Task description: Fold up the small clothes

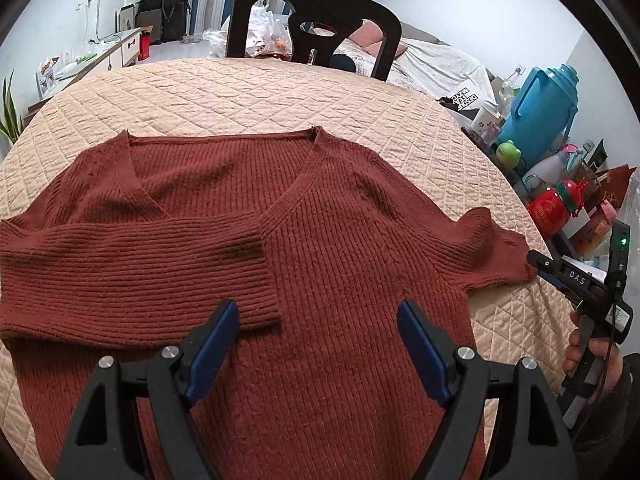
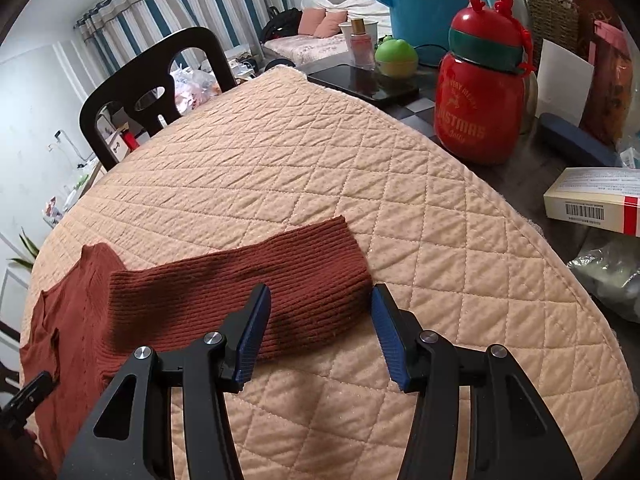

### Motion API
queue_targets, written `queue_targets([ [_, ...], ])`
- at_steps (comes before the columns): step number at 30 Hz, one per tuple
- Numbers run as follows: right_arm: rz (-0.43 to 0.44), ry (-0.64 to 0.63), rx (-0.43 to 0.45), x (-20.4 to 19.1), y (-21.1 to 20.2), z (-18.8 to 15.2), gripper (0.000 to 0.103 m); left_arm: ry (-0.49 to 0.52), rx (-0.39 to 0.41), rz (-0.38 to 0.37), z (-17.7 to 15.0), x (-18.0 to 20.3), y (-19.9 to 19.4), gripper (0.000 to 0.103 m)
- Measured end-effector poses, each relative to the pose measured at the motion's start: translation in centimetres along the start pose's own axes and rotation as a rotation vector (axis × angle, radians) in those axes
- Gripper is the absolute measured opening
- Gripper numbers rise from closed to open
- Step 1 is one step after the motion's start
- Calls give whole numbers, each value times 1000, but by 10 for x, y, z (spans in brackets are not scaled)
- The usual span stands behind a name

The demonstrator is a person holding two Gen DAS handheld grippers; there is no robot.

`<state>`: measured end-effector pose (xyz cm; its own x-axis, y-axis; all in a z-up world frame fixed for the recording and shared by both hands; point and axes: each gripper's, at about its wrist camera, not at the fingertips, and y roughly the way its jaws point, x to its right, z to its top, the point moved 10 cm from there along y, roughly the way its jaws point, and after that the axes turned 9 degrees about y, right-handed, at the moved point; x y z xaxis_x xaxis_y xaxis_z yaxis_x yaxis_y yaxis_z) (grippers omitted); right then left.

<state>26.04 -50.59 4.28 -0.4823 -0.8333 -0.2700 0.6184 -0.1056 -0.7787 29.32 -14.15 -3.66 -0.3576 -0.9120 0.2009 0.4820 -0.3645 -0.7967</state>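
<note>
The left hand-held gripper (image 1: 318,316) hovers with its blue pads wide apart and nothing between them; it hangs over the front of the rust-red ribbed sweater (image 1: 328,240), which lies spread flat on the quilted beige cover of the table (image 1: 248,92), neckline toward the dark chair (image 1: 316,20) at the far edge; one sleeve (image 1: 132,272) is folded across the chest, and its cuff ends just ahead of the left pad of this hand-held gripper. The right hand-held gripper (image 2: 320,304) also stands apart, its jaws roughly half spread; the other sleeve (image 2: 240,292) stretches out over the cover, its cuff end lying between and just beyond the two blue fingertips; the right fingertip sits at the cuff's corner, though whether either pad presses the knit cannot be told, and nothing looks clamped. In the left wrist view that right hand-held gripper shows at the sleeve's tip, held by a hand (image 1: 588,356); a red Christmas bottle (image 2: 480,100) and a blue jug (image 1: 548,108) stand off the cover's right edge.
</note>
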Motion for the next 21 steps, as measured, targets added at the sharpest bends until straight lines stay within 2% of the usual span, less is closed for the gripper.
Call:
queue_targets([
  [1,2,3,0,1,0,0,34,1,0,2,0,1,1,83],
  [2,2,8,2,2,-1,0,28,-1,0,4,0,1,1,83],
  [3,2,9,3,3,-1,1,18,0,-1,5,0,1,1,83],
  [6,43,17,22,1,-10,1,6,4,-2,3,-1,2,1,83],
  [13,155,-16,99,-24,-45,6,5,-6,-4,-8,-2,2,-1,83],
  [21,312,-141,148,-89,-88,-1,4,-13,7,-22,-3,1,-9,84],
])
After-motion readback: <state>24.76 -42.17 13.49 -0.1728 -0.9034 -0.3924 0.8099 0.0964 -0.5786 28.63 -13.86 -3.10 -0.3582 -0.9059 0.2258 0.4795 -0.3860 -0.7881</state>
